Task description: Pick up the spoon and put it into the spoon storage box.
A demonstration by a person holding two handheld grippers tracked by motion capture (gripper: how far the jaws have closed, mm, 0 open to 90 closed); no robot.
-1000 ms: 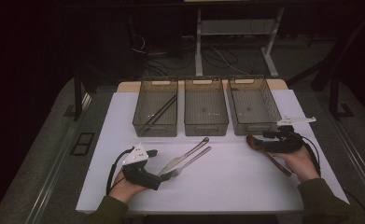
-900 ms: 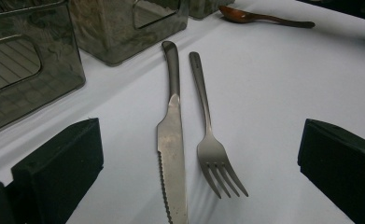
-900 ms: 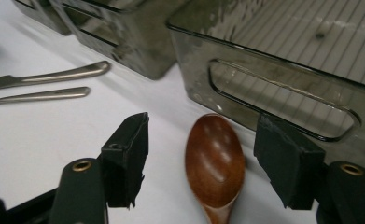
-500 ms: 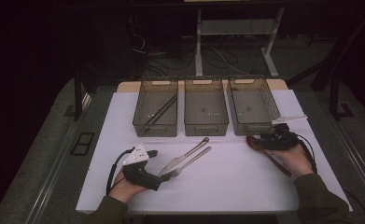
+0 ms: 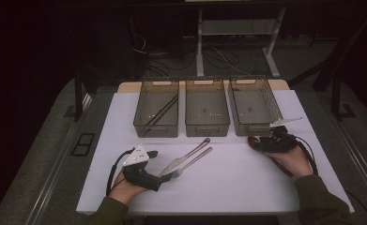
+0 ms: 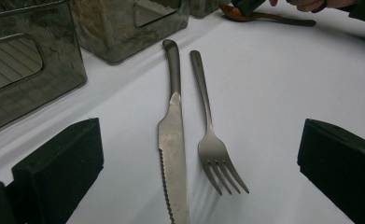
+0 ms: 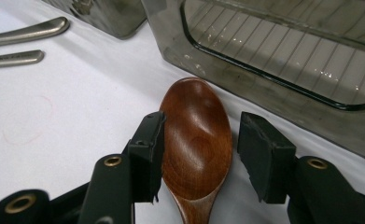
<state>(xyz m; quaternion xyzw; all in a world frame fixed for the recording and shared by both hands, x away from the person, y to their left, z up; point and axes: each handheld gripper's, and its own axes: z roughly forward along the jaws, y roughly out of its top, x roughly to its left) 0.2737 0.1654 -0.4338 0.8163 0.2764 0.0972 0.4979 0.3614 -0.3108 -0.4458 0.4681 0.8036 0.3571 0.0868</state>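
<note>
A brown wooden spoon (image 7: 196,140) lies on the white table just in front of the right bin (image 7: 283,70). My right gripper (image 7: 201,123) straddles its bowl. The jaws have just been closing: the left pad (image 7: 147,154) touches the spoon's edge, and a gap remains at the right pad. In the high view the right gripper (image 5: 264,143) rests low over the spoon (image 5: 253,140). My left gripper (image 6: 201,128) stands wide open on the table, with a steel knife (image 6: 173,135) and fork (image 6: 213,149) lying side by side ahead of it, untouched.
Three smoky clear bins stand in a row at the back: the left bin (image 5: 141,126) holds dark sticks (image 5: 161,111), then the middle bin (image 5: 207,131) and the right bin (image 5: 254,131). The white table (image 5: 237,187) ends near the person's sleeves.
The right gripper has sunk to the table around the spoon's bowl and its jaws have narrowed. The left hand, knife and fork have not moved.
</note>
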